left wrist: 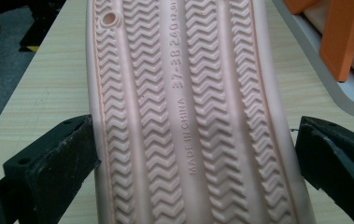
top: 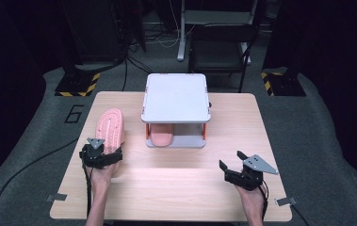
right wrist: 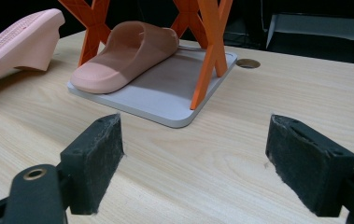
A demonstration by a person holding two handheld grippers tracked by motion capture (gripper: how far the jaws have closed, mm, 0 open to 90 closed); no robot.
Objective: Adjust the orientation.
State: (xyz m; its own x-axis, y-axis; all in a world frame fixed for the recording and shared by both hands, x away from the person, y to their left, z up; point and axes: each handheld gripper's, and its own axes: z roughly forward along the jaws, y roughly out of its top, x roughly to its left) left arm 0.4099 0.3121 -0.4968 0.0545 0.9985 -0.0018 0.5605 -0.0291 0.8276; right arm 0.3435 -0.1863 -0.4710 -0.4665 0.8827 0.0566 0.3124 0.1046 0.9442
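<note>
Nearest to me, the right gripper (top: 236, 165) is hovering over the near right of the tabletop (top: 176, 188), its jaws standing wide with nothing between them. Over on the left, the left gripper (top: 101, 154) is straddling the heel end of a pink slipper (top: 110, 126) that is lying sole up, its zigzag tread facing the ceiling. In the left gripper view the left jaw is touching the slipper's (left wrist: 188, 112) edge while the right jaw is sitting just off it, so the grip looks to be closing rather than firm. Farther back, in the middle, a small grey rack (top: 176, 96) on orange legs is sheltering the second slipper (top: 161, 138) on its lower shelf. I judge the pickup step is in hand; next the jaws need to pinch fully, then lift and carry the slipper toward the free space beside its mate.
</note>
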